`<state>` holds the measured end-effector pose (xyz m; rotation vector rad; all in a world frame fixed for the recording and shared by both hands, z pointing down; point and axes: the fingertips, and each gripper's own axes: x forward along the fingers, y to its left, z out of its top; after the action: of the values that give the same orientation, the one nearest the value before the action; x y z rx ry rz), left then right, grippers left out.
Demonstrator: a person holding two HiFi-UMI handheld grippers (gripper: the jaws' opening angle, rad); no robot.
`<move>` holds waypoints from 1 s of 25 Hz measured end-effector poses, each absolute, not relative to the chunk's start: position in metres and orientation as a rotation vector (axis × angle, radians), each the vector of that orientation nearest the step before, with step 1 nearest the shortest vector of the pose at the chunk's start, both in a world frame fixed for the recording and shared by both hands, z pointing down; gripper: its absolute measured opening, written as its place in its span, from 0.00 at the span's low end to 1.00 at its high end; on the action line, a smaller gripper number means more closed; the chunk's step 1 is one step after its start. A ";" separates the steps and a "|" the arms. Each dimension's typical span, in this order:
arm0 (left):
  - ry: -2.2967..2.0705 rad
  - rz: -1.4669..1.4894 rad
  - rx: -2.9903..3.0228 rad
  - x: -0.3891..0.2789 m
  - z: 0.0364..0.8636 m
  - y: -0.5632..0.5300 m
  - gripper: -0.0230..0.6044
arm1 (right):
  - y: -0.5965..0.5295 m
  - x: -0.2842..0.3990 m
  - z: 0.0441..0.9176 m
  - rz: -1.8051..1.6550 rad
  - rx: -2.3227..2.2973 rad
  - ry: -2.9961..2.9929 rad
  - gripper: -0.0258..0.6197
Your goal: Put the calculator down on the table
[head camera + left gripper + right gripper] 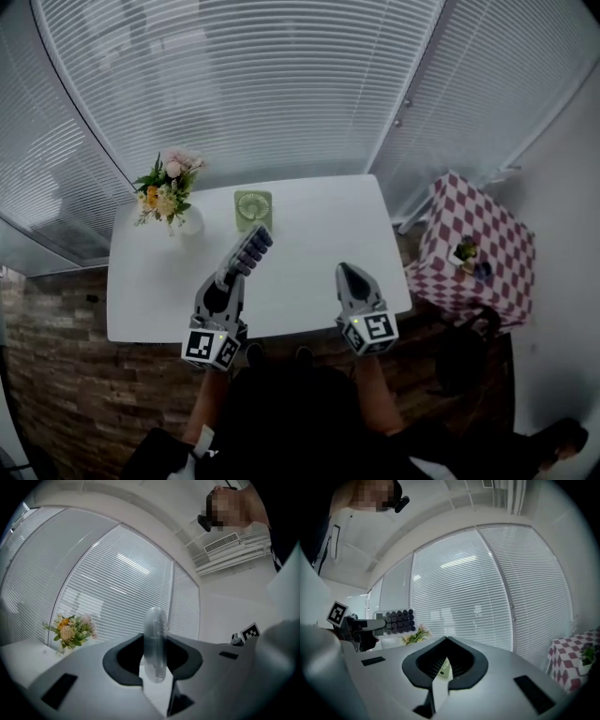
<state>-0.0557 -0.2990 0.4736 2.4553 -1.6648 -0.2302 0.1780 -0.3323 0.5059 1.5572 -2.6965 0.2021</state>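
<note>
Holding the calculator [249, 251] in the air over the white table [309, 234].

The left gripper [232, 274] has its jaws clamped on the calculator's near end, and the far end reaches toward a small green object [253, 208]. The right gripper [345, 271] hovers just beside it above the table's near edge, its jaws closed together on nothing. Flowers [167, 192] stand at the table's far left corner.

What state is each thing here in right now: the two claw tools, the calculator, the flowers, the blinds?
Left gripper: shut on the calculator.
Calculator: held in the air over the table, not yet put down.
Right gripper: shut, empty.
Flowers: standing upright on the table.
Blinds: lowered.
</note>
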 end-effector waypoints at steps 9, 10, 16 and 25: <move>-1.326 -0.633 2.061 -0.078 0.497 -0.318 0.20 | -0.335 0.170 0.508 0.239 1.586 -2.687 0.05; -1.247 -0.727 1.987 -0.080 0.494 -0.319 0.20 | -0.335 0.170 0.508 0.235 1.587 -2.680 0.05; -0.899 -1.024 1.692 -0.076 0.494 -0.324 0.20 | -0.337 0.175 0.510 0.294 1.625 -2.671 0.05; -0.864 -1.011 1.550 -0.070 0.518 -0.323 0.20 | -0.337 0.178 0.516 0.299 1.651 -2.630 0.05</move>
<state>-0.0699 -0.3227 0.5183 1.5503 -0.8641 -1.0106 0.1779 -0.3374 0.5164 1.6514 -2.6299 0.2991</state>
